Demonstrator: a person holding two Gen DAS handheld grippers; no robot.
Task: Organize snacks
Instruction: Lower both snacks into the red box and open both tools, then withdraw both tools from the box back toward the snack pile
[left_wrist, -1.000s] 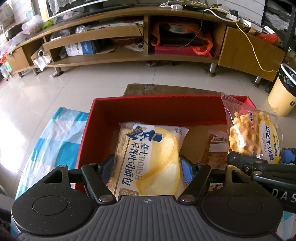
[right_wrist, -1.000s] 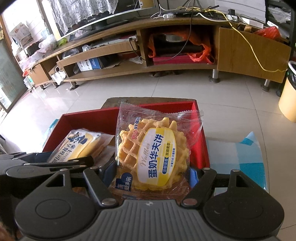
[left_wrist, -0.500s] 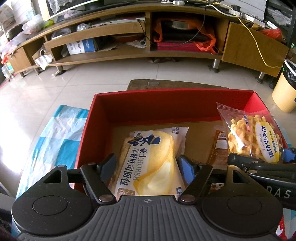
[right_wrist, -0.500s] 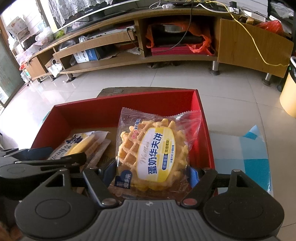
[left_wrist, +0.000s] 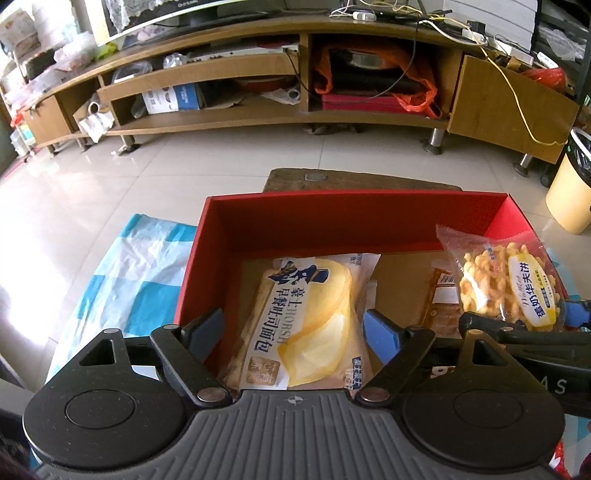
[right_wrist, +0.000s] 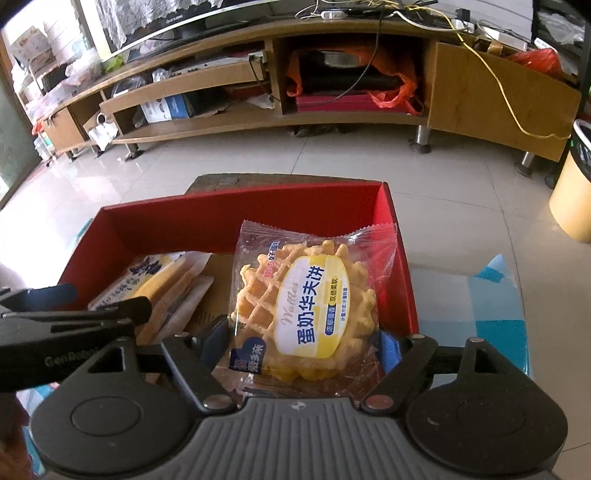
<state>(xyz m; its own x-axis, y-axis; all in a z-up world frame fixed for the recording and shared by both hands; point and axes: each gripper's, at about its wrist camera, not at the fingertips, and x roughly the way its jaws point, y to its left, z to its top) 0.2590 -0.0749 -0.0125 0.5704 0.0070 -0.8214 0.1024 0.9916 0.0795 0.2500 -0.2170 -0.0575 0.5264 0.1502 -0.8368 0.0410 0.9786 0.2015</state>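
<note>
A red box stands open in front of both grippers. Inside it, at the left, lies a bread packet with blue print. It sits between the fingers of my left gripper; the jaws are opening and gaps show on both sides. My right gripper holds a clear waffle packet tilted up over the box's right end. Its jaws are opening, with the pads still against the wrapper. The waffle packet also shows at the right in the left wrist view. A brown packet lies on the box floor.
The box rests on a blue-and-white checked cloth, with a dark wooden board behind it. Beyond that, tiled floor runs to a long wooden TV cabinet. A yellow bin stands at the far right.
The left jaws have spread off the bread packet, which now lies lower on the box floor. The right gripper has dipped slightly with the waffle packet, its jaws a little wider.
</note>
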